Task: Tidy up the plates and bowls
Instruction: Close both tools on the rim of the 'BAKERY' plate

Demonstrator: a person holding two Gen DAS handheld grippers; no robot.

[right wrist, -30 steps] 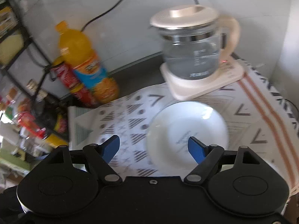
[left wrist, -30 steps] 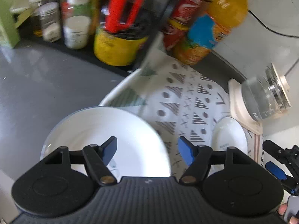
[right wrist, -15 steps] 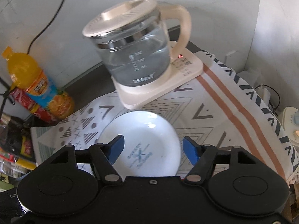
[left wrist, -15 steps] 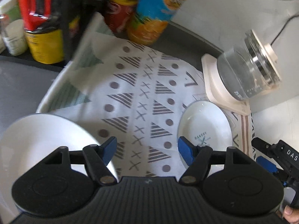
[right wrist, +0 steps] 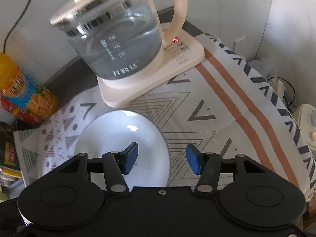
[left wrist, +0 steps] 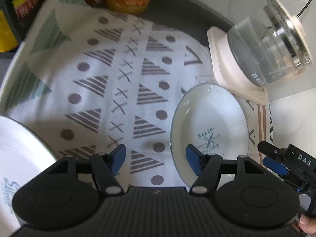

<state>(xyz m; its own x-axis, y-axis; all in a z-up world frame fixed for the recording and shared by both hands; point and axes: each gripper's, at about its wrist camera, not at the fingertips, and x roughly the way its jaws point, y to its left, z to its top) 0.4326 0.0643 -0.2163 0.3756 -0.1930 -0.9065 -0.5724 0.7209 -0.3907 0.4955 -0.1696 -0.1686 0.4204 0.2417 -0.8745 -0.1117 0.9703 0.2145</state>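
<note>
Only the left view shows a second, blurred plate (left wrist: pixel 17 158), perhaps larger.

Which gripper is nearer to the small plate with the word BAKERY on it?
Right. The right gripper straddles the BAKERY plate's right rim, jaws closing but not yet pressing. The left gripper hangs mostly over the patterned cloth beside it.

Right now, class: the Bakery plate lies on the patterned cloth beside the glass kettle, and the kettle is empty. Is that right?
Not quite. The right wrist view shows water inside the glass kettle. The Bakery plate does lie on the patterned cloth beside it.
</note>
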